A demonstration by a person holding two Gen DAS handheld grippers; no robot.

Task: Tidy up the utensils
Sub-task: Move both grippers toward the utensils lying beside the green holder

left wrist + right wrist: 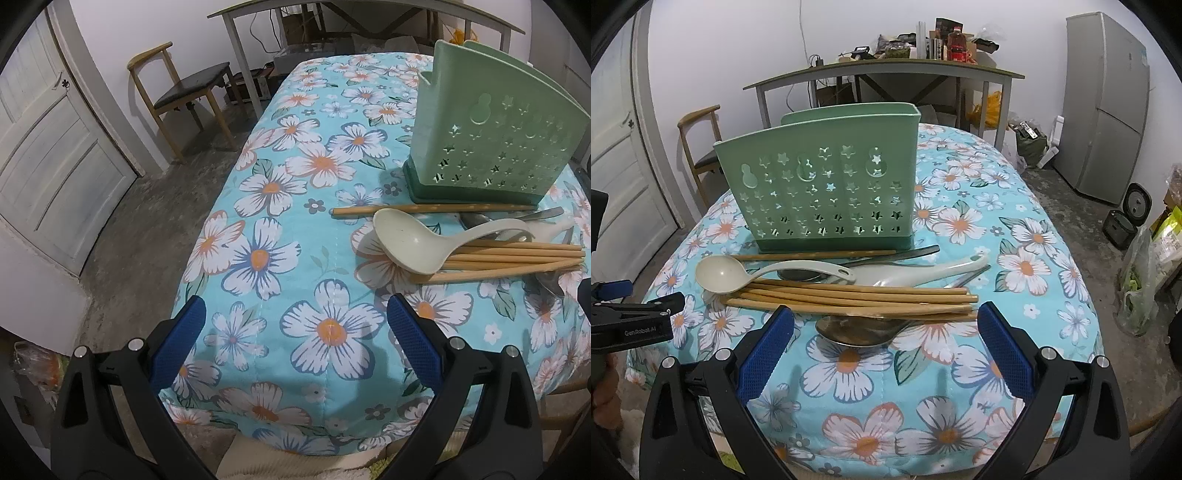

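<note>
I see the holder (827,184) upright on the cloth (960,369), the utensil pile touching its base, and, both grippers (884,345) (295,332) wide and empty, I'd pinch the light, stiff, roll-prone chopsticks (864,297) mid-length before the slippery ladle (716,275).

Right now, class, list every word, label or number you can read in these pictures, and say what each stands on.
"GenRobot.AI": on the black body of the left hand-held gripper, seen from the right wrist view.
Bottle and box labels on the far desk: too small and blurred to read.
Nothing else carries text.
</note>
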